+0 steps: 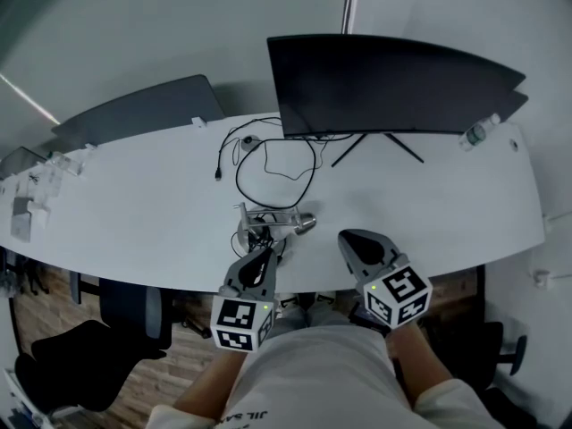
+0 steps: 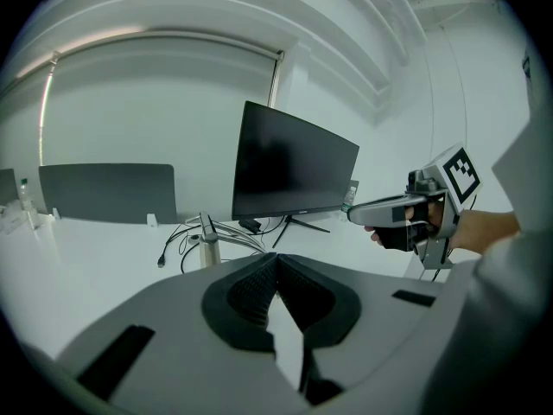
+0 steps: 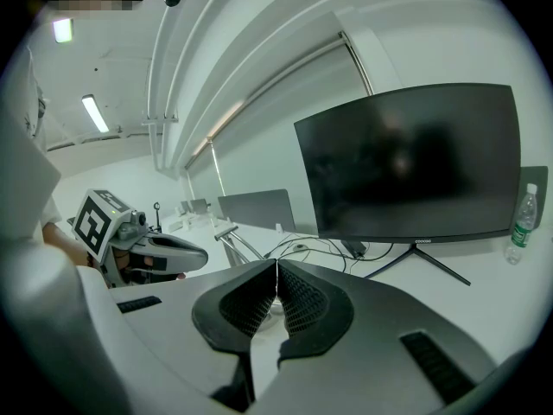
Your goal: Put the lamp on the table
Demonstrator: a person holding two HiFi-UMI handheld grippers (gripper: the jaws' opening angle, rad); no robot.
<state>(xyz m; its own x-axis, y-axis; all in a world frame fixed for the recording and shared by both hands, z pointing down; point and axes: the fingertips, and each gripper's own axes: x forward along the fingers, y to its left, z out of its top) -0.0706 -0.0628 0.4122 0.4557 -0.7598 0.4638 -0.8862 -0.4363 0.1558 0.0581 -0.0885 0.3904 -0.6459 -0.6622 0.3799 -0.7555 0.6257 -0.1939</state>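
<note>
So from where I'm standing, both grippers are empty. The left gripper (image 1: 264,256) has its jaws clenched together on nothing, and so does the right gripper (image 1: 345,238). The lamp (image 1: 268,223), a skinny silver folding thing, sits on the white table (image 1: 134,213) close to the near edge, at about 12 o'clock from the left gripper's tip. It's near the tip but apart from it. My guess is it's either placed already or due for a tidy-up. If he goes back in, I'd open the left jaws first and take it by the upright post rather than the thin arms. I'd also keep its base flat and nudge it away from the edge. The loose cables (image 1: 268,164) at 12 o'clock, in front of the monitor (image 1: 384,83), could snag it.
</note>
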